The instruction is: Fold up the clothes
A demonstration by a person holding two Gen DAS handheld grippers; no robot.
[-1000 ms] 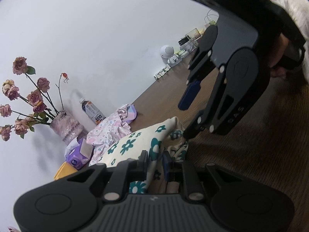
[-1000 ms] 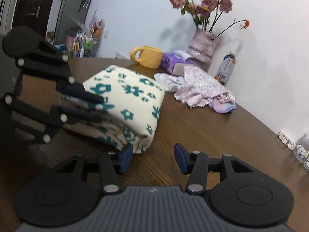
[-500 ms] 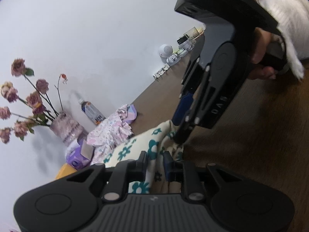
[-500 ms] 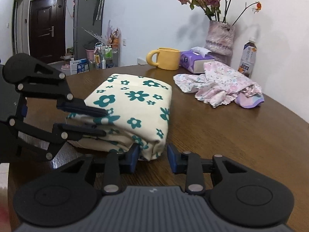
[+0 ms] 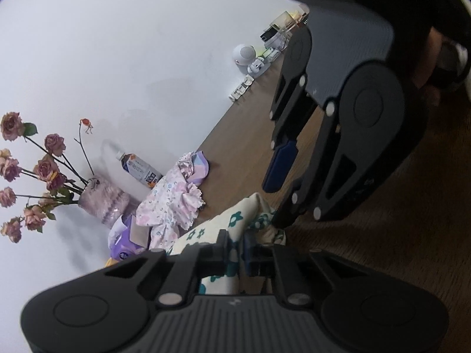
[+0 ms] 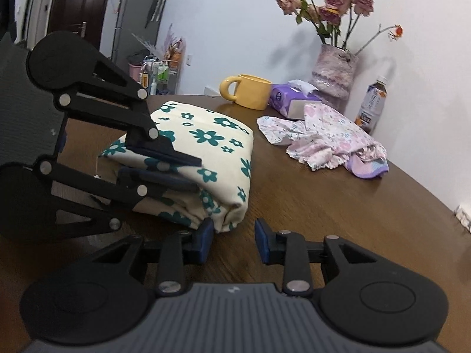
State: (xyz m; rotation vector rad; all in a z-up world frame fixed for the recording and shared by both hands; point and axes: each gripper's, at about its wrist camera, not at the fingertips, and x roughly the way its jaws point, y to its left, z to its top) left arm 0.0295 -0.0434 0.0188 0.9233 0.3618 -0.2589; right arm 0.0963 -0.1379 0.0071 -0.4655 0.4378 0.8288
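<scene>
my left gripper (image 6: 173, 167) has its jaws clamped on the edge of the folded flowered cloth (image 6: 206, 147), which lies on the bench (image 6: 323, 206). my right gripper (image 6: 232, 239) sits just beside its near corner, jaws wide with nothing between them.

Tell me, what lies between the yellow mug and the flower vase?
In the right wrist view, a purple tissue pack lies between the yellow mug and the flower vase.

Both 2 wrist views sit low and close over the table (image 6: 323, 206) — facing across each other, sharing the folded floral cloth (image 6: 206, 147).
</scene>
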